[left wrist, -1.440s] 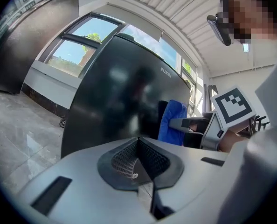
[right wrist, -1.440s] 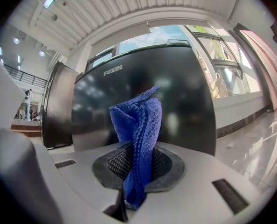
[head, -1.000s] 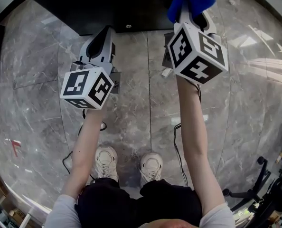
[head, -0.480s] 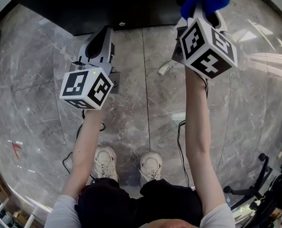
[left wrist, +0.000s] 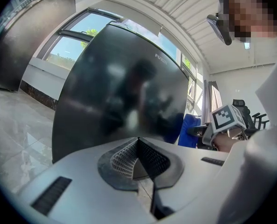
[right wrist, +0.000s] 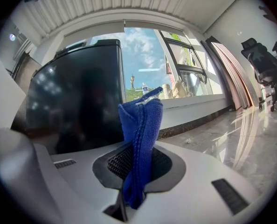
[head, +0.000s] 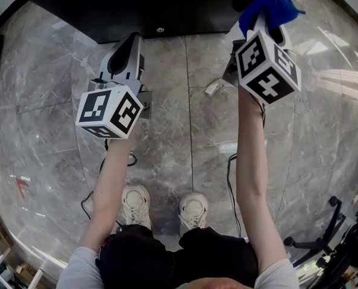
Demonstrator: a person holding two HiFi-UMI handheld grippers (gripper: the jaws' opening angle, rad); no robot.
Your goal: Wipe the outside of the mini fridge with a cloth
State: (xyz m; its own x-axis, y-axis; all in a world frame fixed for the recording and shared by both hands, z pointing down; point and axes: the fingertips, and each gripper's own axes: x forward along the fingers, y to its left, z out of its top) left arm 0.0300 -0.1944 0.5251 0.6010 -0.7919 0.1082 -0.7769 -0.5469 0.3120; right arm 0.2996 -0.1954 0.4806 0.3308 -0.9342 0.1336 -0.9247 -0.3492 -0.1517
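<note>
Blue cloth (right wrist: 139, 139) stands upright in the right claw (right wrist: 135, 167), whose jaws are clamped on it. It is close to the black mini fridge (right wrist: 75, 106), towards its right side; contact cannot be judged. The left claw (left wrist: 139, 157) has its jaws pressed together with nothing between them, and faces the fridge's glossy front above the grey marble floor (head: 167, 131).

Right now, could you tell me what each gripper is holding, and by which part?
The right gripper holds the blue cloth, jaws shut on its bunched lower part, the rest sticking out beyond them. The left gripper is empty, jaws together.
</note>
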